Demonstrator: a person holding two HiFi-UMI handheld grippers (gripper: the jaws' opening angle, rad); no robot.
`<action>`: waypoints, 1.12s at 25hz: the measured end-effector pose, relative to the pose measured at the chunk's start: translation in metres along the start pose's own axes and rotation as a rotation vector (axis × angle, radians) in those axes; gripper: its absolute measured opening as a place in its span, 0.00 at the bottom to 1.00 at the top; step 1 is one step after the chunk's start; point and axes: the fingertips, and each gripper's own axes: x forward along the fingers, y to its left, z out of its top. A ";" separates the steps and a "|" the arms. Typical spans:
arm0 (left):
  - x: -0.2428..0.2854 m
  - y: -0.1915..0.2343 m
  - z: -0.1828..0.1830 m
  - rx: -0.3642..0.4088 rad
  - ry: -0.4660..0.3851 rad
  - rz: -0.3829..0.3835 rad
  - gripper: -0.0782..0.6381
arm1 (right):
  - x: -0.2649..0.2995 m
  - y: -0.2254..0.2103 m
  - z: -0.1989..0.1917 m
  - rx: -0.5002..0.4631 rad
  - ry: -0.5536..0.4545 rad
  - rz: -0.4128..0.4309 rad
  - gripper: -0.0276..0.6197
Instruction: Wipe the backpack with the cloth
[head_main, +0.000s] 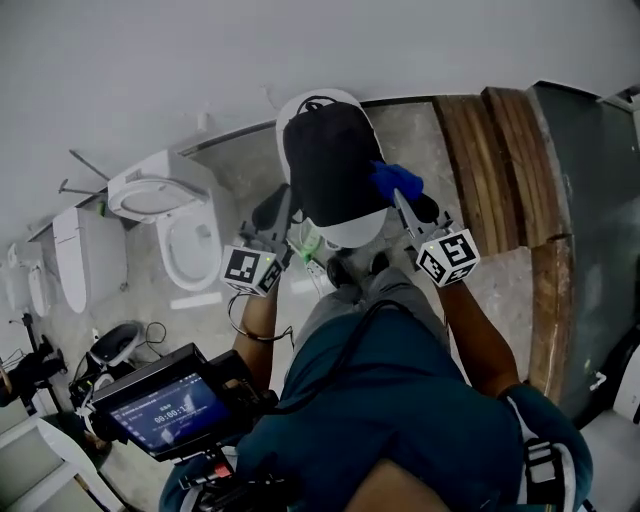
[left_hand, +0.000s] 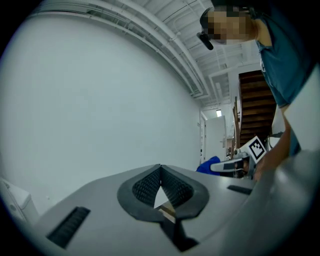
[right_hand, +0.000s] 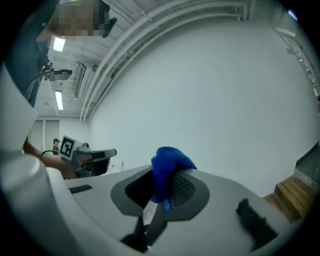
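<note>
In the head view a black backpack lies on a round white stand in front of the person. My right gripper is at the backpack's right edge, shut on a bunched blue cloth; the right gripper view shows the cloth pinched between its jaws, which point at the bare wall. My left gripper sits at the backpack's left edge. In the left gripper view its jaws meet at the tips with nothing between them, and the right gripper with the cloth shows beyond. Neither gripper view shows the backpack.
White toilets and other white fixtures stand to the left. Wooden steps rise on the right. A small screen is mounted at the person's chest. A green item lies under the stand's near left edge.
</note>
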 end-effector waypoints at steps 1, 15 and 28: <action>-0.009 -0.012 0.012 0.011 -0.015 -0.003 0.12 | -0.014 0.008 0.020 -0.022 -0.044 0.001 0.12; -0.114 -0.214 0.084 0.136 -0.152 -0.024 0.12 | -0.225 0.100 0.126 -0.205 -0.307 0.088 0.12; -0.243 -0.396 0.095 0.180 -0.166 0.072 0.12 | -0.397 0.151 0.103 -0.231 -0.262 0.154 0.12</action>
